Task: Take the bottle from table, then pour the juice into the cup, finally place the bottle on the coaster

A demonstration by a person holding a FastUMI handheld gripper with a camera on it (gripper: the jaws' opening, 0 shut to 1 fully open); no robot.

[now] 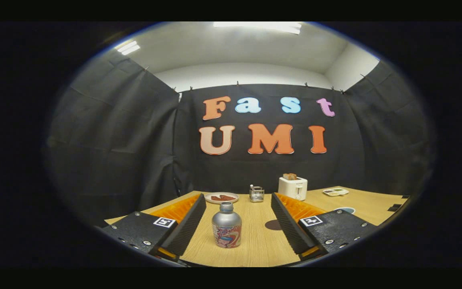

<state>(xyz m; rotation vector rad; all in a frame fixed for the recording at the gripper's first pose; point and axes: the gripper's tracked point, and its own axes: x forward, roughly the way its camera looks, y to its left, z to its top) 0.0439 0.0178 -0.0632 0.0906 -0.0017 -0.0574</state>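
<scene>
Your booth was closed in by black cloth walls [118, 132] hung from clips along the top, creased and meeting at the corners. Above them you had a white ceiling [239, 48] lit by two fluorescent panels [259, 26], one overhead and one off to the side. A light wood-grain table [255, 241] ran back to the rear cloth wall, its far edge touching the drape.

Tongs [237, 224] were spread wide, fingers [187, 226] clear of the bottle [226, 230], which stood upright between them on the table [261, 245]. Dark round coaster [273, 224] lay just beside the bottle. Beyond: plate [221, 197], small rack [256, 194], white toaster [292, 188].
</scene>
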